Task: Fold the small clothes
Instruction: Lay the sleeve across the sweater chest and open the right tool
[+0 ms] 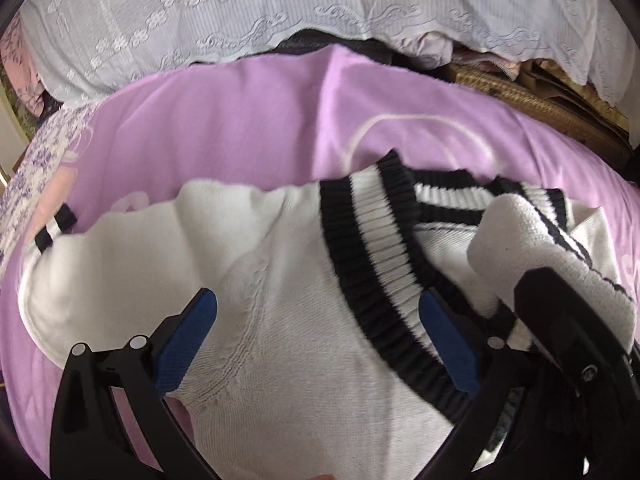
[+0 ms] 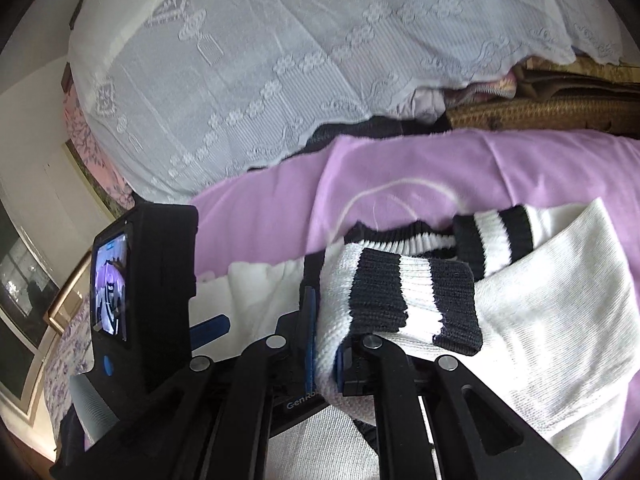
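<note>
Most of the lilac fleece blanket [image 1: 240, 128] lies hidden under the white knit sweater with black-striped ribbing [image 1: 280, 280], whose striped cuff [image 2: 400, 300] the right gripper [image 2: 324, 344] pinches, pads mostly covered, while the left gripper [image 1: 316, 344] hovers spread wide over it.

sweater [image 1: 280, 280] lies spread on the blanket [image 1: 240, 128], neckband [image 1: 372, 248] toward the right in the left wrist view. one sleeve cuff [image 1: 56, 228] lies at the far left edge. left gripper [image 1: 316, 344] hangs over the sweater body, fingers wide apart. right gripper [image 2: 324, 344] is closed on the other sleeve [image 2: 400, 296], lifted above the sweater's right side. behind the blanket lies a lace cloth [image 1: 200, 20]; a woven mat [image 1: 540, 100] lies behind right.
</note>
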Demonstrator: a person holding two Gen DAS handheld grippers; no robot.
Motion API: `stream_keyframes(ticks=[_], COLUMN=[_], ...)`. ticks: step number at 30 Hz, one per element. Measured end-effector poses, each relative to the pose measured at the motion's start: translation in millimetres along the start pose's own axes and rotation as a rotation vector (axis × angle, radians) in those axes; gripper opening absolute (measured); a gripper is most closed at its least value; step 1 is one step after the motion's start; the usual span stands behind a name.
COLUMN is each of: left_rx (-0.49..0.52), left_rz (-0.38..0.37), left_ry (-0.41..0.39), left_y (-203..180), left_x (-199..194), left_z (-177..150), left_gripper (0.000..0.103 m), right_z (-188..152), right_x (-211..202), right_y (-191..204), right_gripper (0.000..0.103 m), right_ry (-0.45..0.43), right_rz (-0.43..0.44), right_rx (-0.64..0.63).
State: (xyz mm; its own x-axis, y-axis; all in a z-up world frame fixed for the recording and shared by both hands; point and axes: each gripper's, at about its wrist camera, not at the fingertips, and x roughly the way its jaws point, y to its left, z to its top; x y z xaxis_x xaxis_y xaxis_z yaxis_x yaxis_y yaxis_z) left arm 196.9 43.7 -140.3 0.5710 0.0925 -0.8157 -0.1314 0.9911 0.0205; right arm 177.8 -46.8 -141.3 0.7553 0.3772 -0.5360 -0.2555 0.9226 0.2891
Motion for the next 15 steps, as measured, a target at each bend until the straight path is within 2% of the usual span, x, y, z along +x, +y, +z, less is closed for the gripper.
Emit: stream_keyframes(ticks=[2, 4, 5, 6, 10, 15], left_rx=[-0.033, -0.087, -0.122, -0.156, -0.256, -0.304], left_rz=[-0.013, -0.026, -0.038, -0.059, -0.114, -0.114], left_ry=[0.022, 0.038, 0.040, 0.038, -0.006, -0.058], left_y=[11.0, 25.1, 34.5, 41.9, 69.2, 81.2], left_x=[10.3, 17.1, 17.8, 18.8, 5.9, -16.9], left_z=[-5.2, -9.2, -10.4, -9.5, -13.0, -16.8], left_gripper=[0.099, 0.099, 0.099, 0.099, 0.099, 0.099], right_z=[-3.7, -6.5, -7.7, -8.3, -6.1, -8.5], right_x=[8.6, 12.8, 11.5, 8.4, -7.2, -28.1], right_y=[0.5, 0.9, 0.6, 0.8, 2.7, -10.3], right_gripper=[0.011, 0.036, 0.057, 0.062, 0.067, 0.069], right_ry=[0.027, 0.061, 0.063, 0.061, 0.067, 0.052], right_rz=[0.001, 0.020, 0.037, 0.051, 0.140, 0.240], right_rx=[-0.008, -0.015, -0.009, -0.004, -0.007, 0.048])
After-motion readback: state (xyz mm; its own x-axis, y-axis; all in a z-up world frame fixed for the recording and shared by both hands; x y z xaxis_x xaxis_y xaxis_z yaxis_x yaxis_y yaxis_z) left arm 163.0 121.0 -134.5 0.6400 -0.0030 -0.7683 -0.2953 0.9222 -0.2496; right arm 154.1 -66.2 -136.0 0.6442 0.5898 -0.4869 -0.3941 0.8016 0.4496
